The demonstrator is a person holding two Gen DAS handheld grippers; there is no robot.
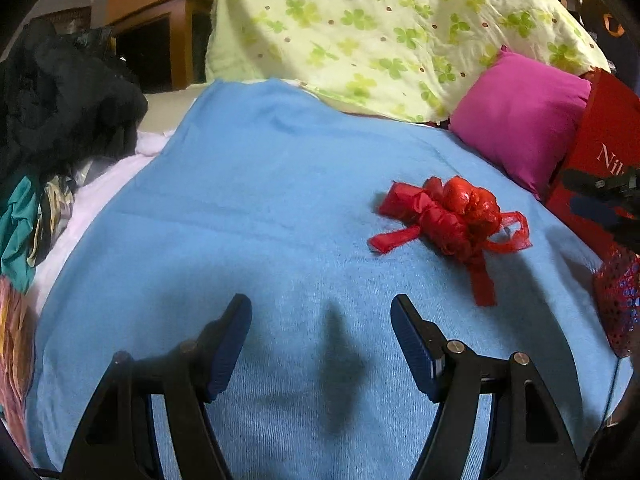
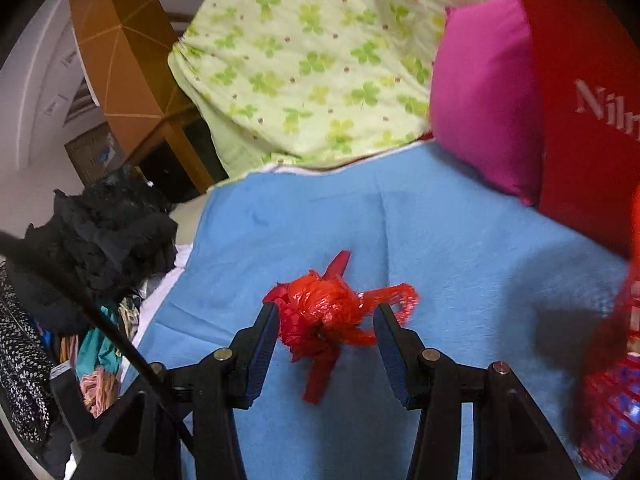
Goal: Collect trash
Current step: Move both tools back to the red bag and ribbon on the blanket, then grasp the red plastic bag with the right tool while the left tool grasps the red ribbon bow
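Note:
A crumpled red plastic bag [image 1: 452, 216] lies on a blue blanket [image 1: 260, 208] on the bed. In the right wrist view the red bag [image 2: 324, 312] sits between the open fingers of my right gripper [image 2: 326, 316], which do not press on it. My left gripper [image 1: 321, 316] is open and empty, low over the blanket, with the bag ahead and to its right. The right gripper shows as a dark shape at the right edge of the left wrist view [image 1: 600, 196].
A green clover-print pillow [image 1: 380, 28] and a magenta cushion [image 1: 520, 116] stand at the back. A red box [image 2: 580, 100] and a red net bag [image 2: 612, 380] are at the right. Dark and coloured clothes [image 1: 52, 120] pile at the left beside a wooden cabinet [image 2: 120, 48].

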